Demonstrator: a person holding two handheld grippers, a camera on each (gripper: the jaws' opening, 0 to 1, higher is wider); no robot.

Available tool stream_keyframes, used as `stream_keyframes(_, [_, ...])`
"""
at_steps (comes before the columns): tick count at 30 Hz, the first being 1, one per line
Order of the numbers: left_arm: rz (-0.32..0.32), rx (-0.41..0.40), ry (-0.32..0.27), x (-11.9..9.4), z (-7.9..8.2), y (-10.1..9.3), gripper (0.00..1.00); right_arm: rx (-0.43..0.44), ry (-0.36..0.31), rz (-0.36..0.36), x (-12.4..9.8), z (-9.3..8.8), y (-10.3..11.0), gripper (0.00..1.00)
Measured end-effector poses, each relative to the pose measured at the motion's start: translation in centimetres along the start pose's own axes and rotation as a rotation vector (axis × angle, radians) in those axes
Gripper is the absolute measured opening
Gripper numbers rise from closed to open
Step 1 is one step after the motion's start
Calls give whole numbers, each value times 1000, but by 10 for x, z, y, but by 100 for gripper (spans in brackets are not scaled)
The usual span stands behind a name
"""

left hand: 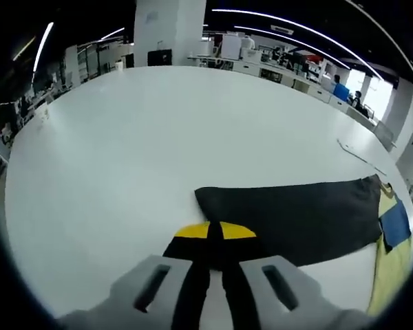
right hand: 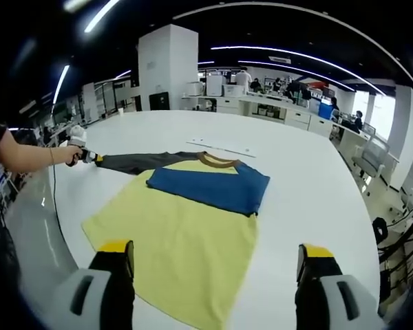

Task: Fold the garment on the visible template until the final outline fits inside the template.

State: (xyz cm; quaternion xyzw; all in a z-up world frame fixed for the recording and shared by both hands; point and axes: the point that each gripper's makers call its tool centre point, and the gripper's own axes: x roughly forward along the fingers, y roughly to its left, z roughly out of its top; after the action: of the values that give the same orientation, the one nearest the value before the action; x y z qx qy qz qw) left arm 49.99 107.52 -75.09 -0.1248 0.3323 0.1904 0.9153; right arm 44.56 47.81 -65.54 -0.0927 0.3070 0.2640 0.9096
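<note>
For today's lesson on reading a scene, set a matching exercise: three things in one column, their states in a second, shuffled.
Things:
1. left gripper
2. right gripper
3. dark grey sleeve of the yellow, blue and grey T-shirt

States:
A. stretched out flat across the white table
B. jaws wide apart above the shirt's yellow part
C. jaws shut on the sleeve's cuff

Pairs: 1-C, 2-B, 3-A

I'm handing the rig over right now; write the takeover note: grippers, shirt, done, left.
Left gripper: shut on the dark sleeve, stretched out sideways.
Right gripper: open, above the yellow hem, holding nothing.
Shirt: flat on the white table; the blue sleeve is already folded across the chest.
Left: fold the dark sleeve in, then the body. I can't make out a template outline.
</note>
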Motion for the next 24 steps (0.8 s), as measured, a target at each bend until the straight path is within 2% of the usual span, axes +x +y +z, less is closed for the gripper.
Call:
stream_keyframes(9, [-49, 30, -53, -15, 21, -20, 0, -11, 3, 22, 1, -2, 4, 99])
stream_keyframes(13, [-61, 14, -75, -22, 29, -29, 0, -14, 2, 26, 1, -2, 3, 99])
stream_keyframes(18, [-92, 32, -83, -31, 33, -43, 0, -20, -4, 33, 0, 0, 4, 99])
stream_keyframes(24, [-137, 34, -102, -40, 40, -63, 0, -18, 5, 50, 1, -5, 10, 99])
